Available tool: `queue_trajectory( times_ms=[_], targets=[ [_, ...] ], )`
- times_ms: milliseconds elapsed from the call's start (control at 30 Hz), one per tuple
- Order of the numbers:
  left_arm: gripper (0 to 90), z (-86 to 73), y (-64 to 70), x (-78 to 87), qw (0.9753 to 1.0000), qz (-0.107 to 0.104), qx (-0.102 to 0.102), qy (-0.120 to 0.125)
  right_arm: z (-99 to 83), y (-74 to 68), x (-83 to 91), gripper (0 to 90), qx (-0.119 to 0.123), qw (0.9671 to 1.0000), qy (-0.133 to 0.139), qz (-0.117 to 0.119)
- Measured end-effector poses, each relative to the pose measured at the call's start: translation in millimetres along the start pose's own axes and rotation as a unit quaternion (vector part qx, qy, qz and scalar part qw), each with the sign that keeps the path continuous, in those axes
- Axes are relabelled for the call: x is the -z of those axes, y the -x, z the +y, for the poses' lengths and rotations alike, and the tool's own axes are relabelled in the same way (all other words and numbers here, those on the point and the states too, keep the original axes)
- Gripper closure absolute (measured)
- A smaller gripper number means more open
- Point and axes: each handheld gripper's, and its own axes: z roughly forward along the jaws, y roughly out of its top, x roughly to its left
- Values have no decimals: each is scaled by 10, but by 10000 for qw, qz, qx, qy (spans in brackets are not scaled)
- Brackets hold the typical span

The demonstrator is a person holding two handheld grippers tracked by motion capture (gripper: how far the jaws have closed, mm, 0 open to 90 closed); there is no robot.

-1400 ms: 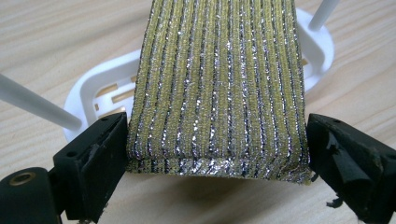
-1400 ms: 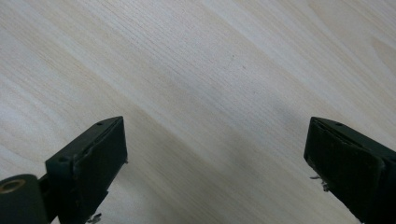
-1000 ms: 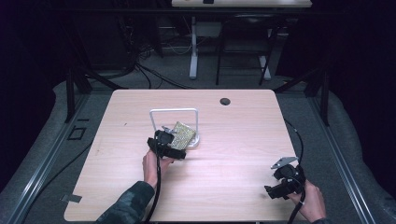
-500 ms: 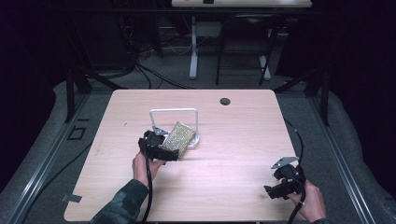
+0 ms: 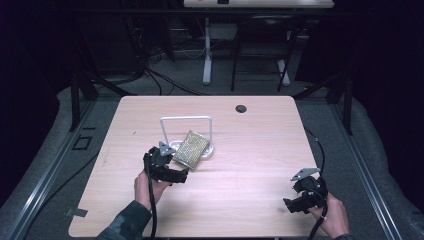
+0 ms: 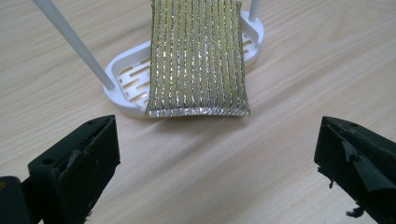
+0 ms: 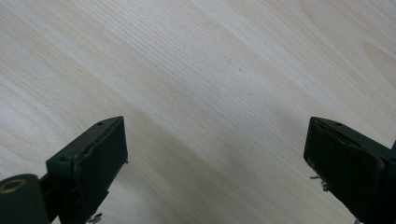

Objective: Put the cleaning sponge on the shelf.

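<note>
Gold sponge (image 6: 197, 56) lies tilted across white rack (image 6: 128, 86), near edge overhanging tabletop (image 5: 250, 150). Left tool (image 6: 215, 163) spread wide, just short of sponge. Right tool (image 7: 217, 172) spread, empty, well apart.

We are seeing a gold-and-silver striped scouring sponge (image 6: 198, 58), rectangular and glittery, lying tilted across the white slotted holder (image 6: 128, 86). Its near edge is overhanging the holder's rim toward the table, bowing slightly. The holder's thin white hoop (image 5: 186, 119) is standing upright over it, mid-table.
</note>
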Motion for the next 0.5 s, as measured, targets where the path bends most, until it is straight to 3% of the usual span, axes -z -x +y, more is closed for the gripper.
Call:
queue_trajectory(
  times_ms=[333, 500],
  targets=[
    [0, -236, 38, 255, 9998, -134, -171, 40, -17, -8, 0, 54, -9, 10000, 9, 17],
    [0, -402, 51, 326, 9994, -214, -256, -94, -30, -2, -6, 54, 3, 10000, 20, -37]
  ],
)
